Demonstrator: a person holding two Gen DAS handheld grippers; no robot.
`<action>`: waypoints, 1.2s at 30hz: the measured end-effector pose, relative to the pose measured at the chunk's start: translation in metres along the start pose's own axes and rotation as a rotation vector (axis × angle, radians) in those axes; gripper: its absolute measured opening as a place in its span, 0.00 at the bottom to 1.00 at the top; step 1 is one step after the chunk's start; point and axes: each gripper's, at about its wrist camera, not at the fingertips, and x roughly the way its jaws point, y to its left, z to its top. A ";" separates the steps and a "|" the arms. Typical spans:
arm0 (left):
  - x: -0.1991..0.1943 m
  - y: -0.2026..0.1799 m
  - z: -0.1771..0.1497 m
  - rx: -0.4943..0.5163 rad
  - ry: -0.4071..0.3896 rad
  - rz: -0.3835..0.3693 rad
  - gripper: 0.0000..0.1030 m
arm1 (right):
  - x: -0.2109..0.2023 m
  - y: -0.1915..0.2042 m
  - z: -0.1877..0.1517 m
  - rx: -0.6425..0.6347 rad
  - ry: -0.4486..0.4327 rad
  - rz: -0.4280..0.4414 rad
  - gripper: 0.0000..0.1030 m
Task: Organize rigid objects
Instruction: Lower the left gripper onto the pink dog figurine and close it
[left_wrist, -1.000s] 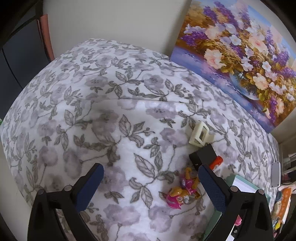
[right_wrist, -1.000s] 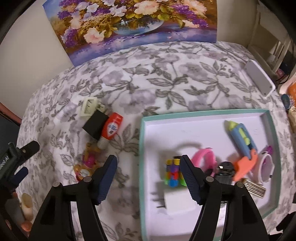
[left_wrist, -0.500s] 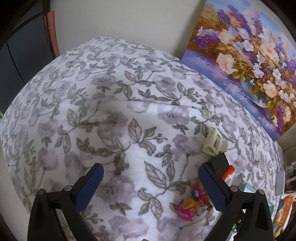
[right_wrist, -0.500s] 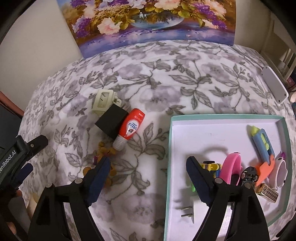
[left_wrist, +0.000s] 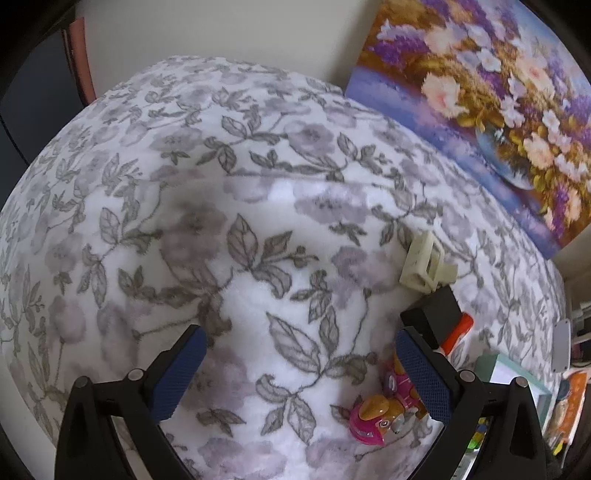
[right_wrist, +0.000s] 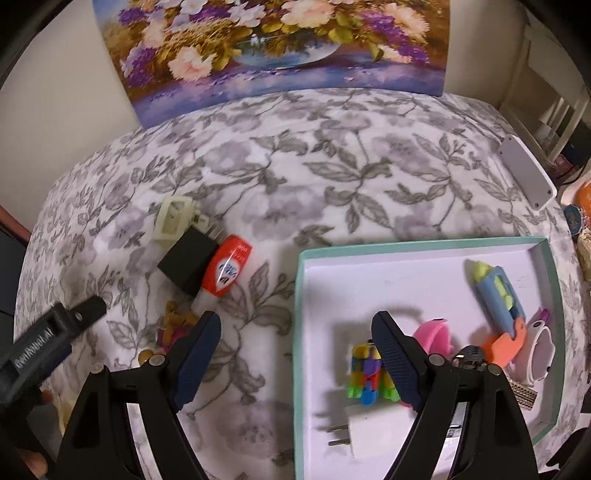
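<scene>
The right gripper's finger (right_wrist: 197, 354) hides most of the pink toy figure (right_wrist: 173, 325). The white plug adapter (right_wrist: 373, 432) is partly covered, 2 prongs showing. The red tube's (right_wrist: 227, 267) label is blurred, perhaps glue.

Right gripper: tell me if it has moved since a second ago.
Yes. The right gripper has shifted left: it stood over the tray, and now straddles the tray's left edge, nearer the red bottle.

Three chargers (right_wrist: 187, 258), one glue bottle (right_wrist: 227, 270), one tray (right_wrist: 413, 246), two toy figures (left_wrist: 384, 413).
</scene>
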 end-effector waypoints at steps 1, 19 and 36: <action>0.002 -0.001 -0.002 0.000 0.008 -0.001 1.00 | -0.001 -0.002 0.001 0.002 -0.006 -0.011 0.82; 0.012 -0.048 -0.031 0.189 0.047 0.025 0.97 | -0.003 -0.033 0.008 0.069 0.001 -0.031 0.82; 0.025 -0.085 -0.055 0.331 0.105 0.016 0.79 | 0.001 -0.036 0.008 0.078 0.017 -0.023 0.82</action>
